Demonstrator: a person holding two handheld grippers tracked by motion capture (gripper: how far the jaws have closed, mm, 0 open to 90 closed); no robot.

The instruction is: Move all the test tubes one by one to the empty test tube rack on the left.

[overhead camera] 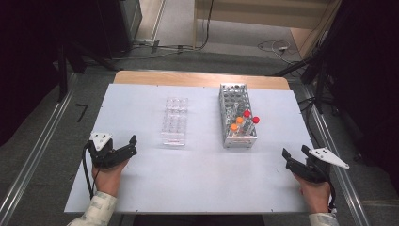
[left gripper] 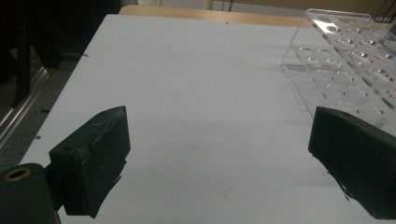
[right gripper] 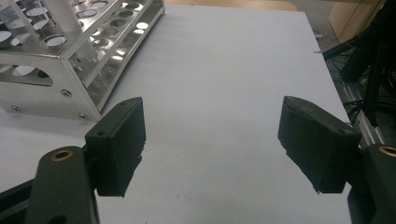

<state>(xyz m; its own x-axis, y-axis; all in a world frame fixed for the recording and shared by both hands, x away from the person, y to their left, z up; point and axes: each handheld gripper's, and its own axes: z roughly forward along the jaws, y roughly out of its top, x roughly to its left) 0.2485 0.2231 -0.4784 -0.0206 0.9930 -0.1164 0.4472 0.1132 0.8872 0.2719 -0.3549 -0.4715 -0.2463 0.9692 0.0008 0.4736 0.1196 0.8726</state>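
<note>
Dark surroundings swallow detail; metal rack (right gripper: pixel 70 60) is cropped beside right gripper (right gripper: pixel 210 144)

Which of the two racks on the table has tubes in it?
The metal rack, the one toward the right gripper: it holds red- and orange-capped tubes at its near end. The clear plastic rack has none.

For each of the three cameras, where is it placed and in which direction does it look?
High view: above the person's side, looking forward and down on the table; forearms, left gripper and right gripper show.
Left gripper view: rides on the left gripper, looking along its open jaws toward the clear rack.
Right gripper view: rides on the right gripper, facing the metal rack.
Shared: the high view also shows the clear rack and the metal rack.
</note>
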